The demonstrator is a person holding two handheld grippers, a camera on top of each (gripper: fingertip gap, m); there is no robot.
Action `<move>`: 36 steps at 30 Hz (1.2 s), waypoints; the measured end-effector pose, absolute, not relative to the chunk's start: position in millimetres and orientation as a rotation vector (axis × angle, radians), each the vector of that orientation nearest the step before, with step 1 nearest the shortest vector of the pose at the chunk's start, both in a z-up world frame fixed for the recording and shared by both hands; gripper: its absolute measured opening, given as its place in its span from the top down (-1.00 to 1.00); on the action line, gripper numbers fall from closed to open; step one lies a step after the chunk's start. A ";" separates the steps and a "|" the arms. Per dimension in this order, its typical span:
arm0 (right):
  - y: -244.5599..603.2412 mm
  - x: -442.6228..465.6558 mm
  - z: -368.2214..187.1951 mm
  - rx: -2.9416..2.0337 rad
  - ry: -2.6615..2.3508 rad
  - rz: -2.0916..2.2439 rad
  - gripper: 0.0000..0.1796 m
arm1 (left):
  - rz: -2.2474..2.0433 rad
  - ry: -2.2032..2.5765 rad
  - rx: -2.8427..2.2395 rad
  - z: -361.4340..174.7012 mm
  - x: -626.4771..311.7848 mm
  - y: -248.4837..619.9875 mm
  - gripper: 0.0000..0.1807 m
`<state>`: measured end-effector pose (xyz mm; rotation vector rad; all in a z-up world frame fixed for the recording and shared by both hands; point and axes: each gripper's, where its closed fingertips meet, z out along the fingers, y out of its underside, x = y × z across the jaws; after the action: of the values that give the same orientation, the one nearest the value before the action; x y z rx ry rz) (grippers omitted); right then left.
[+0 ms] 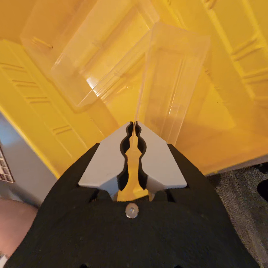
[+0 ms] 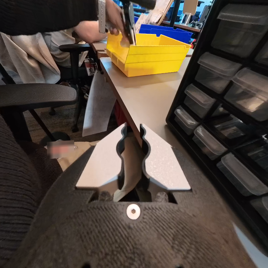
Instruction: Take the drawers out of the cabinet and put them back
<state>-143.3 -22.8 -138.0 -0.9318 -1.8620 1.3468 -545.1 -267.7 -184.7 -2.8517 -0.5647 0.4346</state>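
Note:
My left gripper is shut on the thin side wall of a clear plastic drawer inside a yellow bin. A second clear drawer lies in the bin to its left, with another behind it. In the right wrist view the same left gripper reaches down into the yellow bin on the table. My right gripper is open and empty, low at the table's near edge. The black cabinet with clear drawers stands at the right; a few slots look empty.
The grey table runs from the bin to the cabinet. A blue bin sits behind the yellow one. An office chair armrest and a person's sleeve are at the left, beside the table.

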 end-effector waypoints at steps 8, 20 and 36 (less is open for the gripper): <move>-24.3 -142.2 -133.5 -0.908 -1.857 1.328 0.82 | 0.577 -0.547 -2.595 -83.6 -513.5 -258.8 1.00; -72.2 -116.6 -55.0 -0.814 -1.719 1.328 0.62 | 0.473 -0.213 -1.942 -10.8 -237.1 -70.6 1.00; -18.9 -123.1 -116.2 -0.617 -1.861 0.089 0.80 | 0.143 -0.402 -1.879 -75.2 -142.1 8.6 1.00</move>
<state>-123.1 -18.9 -116.2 -0.6169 -1.8611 0.0888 -142.1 8.6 -75.2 -1.8788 -0.4024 0.1434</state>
